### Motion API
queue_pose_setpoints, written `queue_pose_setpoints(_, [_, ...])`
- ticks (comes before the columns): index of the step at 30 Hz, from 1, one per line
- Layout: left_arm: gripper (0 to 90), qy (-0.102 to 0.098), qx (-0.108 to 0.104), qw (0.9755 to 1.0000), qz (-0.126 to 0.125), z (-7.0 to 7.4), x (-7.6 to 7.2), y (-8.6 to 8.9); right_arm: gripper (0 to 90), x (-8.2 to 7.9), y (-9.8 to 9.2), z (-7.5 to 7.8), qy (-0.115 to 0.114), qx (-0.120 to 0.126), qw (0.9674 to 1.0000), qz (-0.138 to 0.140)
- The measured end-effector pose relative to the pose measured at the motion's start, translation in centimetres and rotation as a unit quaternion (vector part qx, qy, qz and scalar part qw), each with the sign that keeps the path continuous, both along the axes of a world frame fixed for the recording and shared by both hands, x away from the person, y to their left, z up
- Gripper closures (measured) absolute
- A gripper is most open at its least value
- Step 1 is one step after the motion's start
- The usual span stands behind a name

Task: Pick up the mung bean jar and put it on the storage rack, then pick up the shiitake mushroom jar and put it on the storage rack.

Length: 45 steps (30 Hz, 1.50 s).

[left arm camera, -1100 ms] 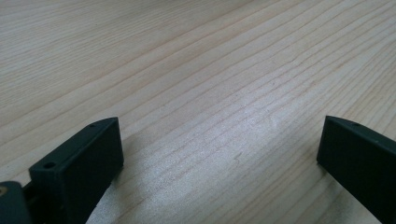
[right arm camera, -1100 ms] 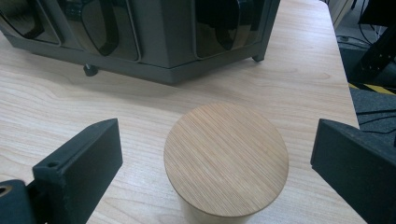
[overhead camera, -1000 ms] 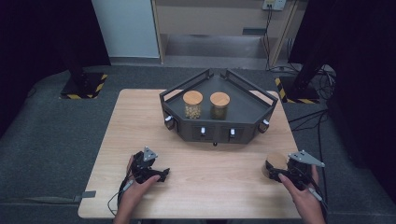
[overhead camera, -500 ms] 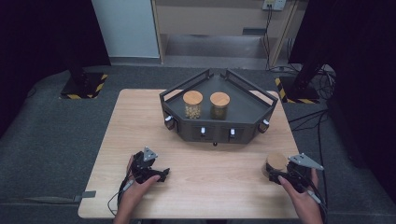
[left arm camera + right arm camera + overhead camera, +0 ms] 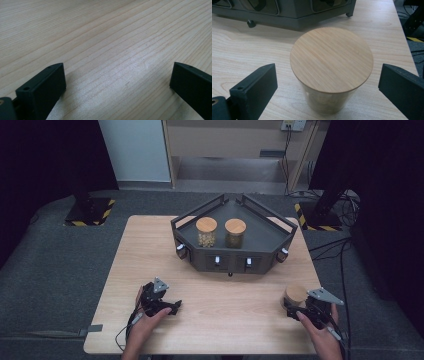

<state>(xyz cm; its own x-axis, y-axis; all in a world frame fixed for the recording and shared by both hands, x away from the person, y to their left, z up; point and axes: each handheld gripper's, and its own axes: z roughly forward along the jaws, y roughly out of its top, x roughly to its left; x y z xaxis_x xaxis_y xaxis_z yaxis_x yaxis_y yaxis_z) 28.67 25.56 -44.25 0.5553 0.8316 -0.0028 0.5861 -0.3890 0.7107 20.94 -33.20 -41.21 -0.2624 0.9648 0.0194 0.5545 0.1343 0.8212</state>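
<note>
A glass jar with a round wooden lid (image 5: pixel 331 58) stands on the wooden table near its front right corner; the high view has the same jar (image 5: pixel 295 294). My right gripper (image 5: pixel 328 75) is open, one jaw on each side of the jar and neither touching it. From above, the right gripper (image 5: pixel 297 309) sits just behind the jar, on the person's side. My left gripper (image 5: pixel 117 75) is open over bare wood with nothing between its jaws. The high view puts the left gripper (image 5: pixel 171 307) at the table's front left.
A dark angular rack (image 5: pixel 260 252) stands at the back middle of the table (image 5: pixel 150 250). It carries two lidded jars, one on the left (image 5: pixel 206 231) and one on the right (image 5: pixel 235 232). The rack's front (image 5: pixel 294 15) lies beyond the near jar.
The wooden-lidded jar has come into sight in front of my right gripper, which has drawn back slightly toward the front edge. My left gripper has stayed where it was.
</note>
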Motion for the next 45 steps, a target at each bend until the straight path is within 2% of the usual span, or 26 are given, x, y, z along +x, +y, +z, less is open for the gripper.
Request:
queue_pose_setpoints(10, [0.0, 0.000, 0.000, 1.0000, 0.000, 0.0, 0.0, 0.0, 2.6, 0.1, 0.2, -0.4, 0.002, -0.001, 1.0000, 0.000])
queue_pose_setpoints(21, [0.0, 0.000, 0.000, 1.0000, 0.000, 0.0, 0.0, 0.0, 4.3, 1.0, 0.6, -0.9, 0.010, -0.005, 0.9999, 0.004])
queue_pose_setpoints(32, [0.0, 0.000, 0.000, 1.0000, 0.000, 0.0, 0.0, 0.0, 9.0, 1.9, 0.9, -0.9, 0.008, -0.012, 0.9999, 0.006])
queue_pose_setpoints(45, [0.0, 0.000, 0.000, 1.0000, 0.000, 0.0, 0.0, 0.0, 15.1, 2.0, 0.9, -1.0, 0.004, -0.016, 0.9999, 0.002])
